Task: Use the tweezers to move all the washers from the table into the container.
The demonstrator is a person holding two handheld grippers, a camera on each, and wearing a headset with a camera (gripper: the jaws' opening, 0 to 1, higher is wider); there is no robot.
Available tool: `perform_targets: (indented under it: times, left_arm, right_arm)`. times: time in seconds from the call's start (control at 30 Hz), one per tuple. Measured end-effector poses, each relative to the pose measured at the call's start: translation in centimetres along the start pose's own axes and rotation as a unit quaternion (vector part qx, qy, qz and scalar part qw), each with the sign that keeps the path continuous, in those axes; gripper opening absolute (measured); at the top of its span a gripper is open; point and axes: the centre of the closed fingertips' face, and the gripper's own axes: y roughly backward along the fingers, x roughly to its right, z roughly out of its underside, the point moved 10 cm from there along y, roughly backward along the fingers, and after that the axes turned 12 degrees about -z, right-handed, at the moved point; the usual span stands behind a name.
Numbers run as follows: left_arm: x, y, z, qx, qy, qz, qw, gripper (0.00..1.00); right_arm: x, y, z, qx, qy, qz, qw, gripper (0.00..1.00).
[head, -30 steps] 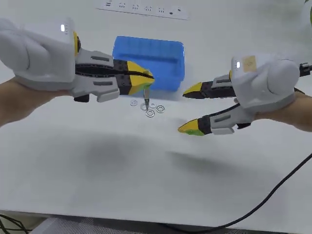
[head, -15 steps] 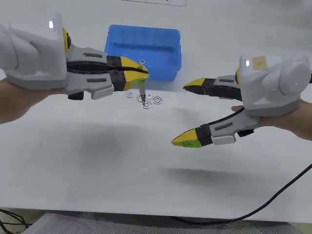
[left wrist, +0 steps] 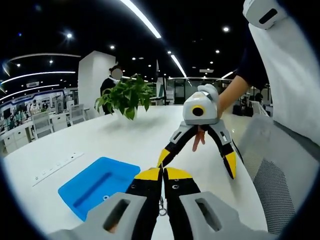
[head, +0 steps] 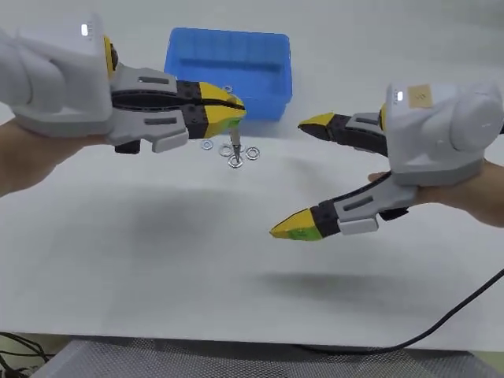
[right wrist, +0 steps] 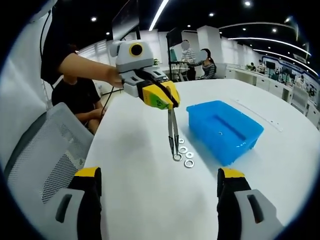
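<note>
My left gripper is shut on metal tweezers, which point down at the white table. The tweezers end at one of several small steel washers lying close together; I cannot tell whether that washer is pinched. The washers lie just in front of the blue container, in which a small ring rests. My right gripper hangs open and empty to the right of the washers. Its wide-spread jaws face the left gripper. The left gripper view has the container at lower left.
A black cable runs along the table's near right edge. A white power strip lies beyond the container. A mesh chair stands at the table's side, a potted plant sits on the far end, and people are behind.
The right gripper's jaws have spread wider, the lower one dropping toward me. The left gripper stays shut on the tweezers over the washers; the head camera has shifted.
</note>
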Motion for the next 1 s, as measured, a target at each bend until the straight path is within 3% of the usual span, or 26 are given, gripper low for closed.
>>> perform_targets:
  times: [0.67,0.93,1.0]
  left_arm:
    - [0.1,0.0,0.9,-0.012,-0.004,0.01,0.9999,0.05]
    - [0.1,0.6,1.0,-0.023,-0.006,0.021,0.9995,0.05]
    - [0.1,0.7,1.1,-0.024,-0.004,0.021,0.9995,0.05]
  right_arm:
    - [0.0,-0.1,-0.3,0.014,-0.013,-0.004,0.9998,0.96]
    - [0.2,-1.6,-1.1,0.012,-0.005,-0.018,0.9997,0.94]
    - [0.5,-2.1,-1.4,0.011,0.001,-0.025,0.9996,0.87]
